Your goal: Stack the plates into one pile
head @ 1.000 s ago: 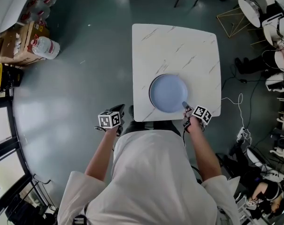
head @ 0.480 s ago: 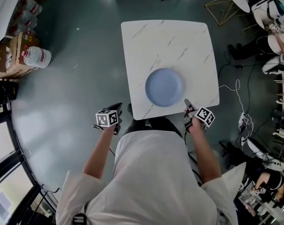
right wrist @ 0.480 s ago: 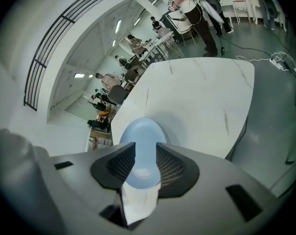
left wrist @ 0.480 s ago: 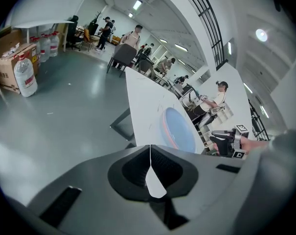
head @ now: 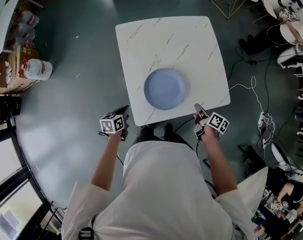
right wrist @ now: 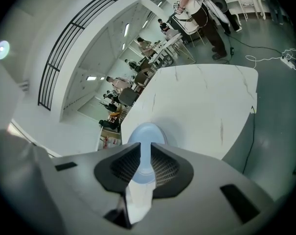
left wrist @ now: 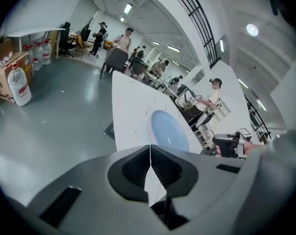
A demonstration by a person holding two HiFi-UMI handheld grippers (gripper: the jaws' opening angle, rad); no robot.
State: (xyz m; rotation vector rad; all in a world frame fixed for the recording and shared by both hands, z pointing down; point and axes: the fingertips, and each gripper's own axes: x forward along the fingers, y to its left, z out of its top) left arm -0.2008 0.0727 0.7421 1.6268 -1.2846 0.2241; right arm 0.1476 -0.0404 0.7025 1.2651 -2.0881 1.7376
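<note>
A light-blue plate (head: 164, 88) lies on the white marble table (head: 191, 44), near its front edge. From above I cannot tell whether more plates lie under it. My left gripper (head: 123, 113) hangs off the table's front left corner, shut and empty. My right gripper (head: 198, 108) is off the front right edge, clear of the plate. Its jaws are closing, with a narrow gap and nothing between them. The left gripper view shows the shut left gripper (left wrist: 149, 150) below the plate (left wrist: 170, 131). In the right gripper view the right gripper (right wrist: 145, 151) frames the plate (right wrist: 147, 131).
Cardboard boxes and water bottles (head: 37, 69) stand on the floor at the left. A power strip and cables (head: 261, 119) trail on the floor at the right. Chairs, tables and people fill the far right corner. Grey floor surrounds the table.
My right gripper has drawn back from the plate's rim, off the table edge, and its jaws have narrowed. The whole view has shifted back from the table. The left gripper stays shut.
</note>
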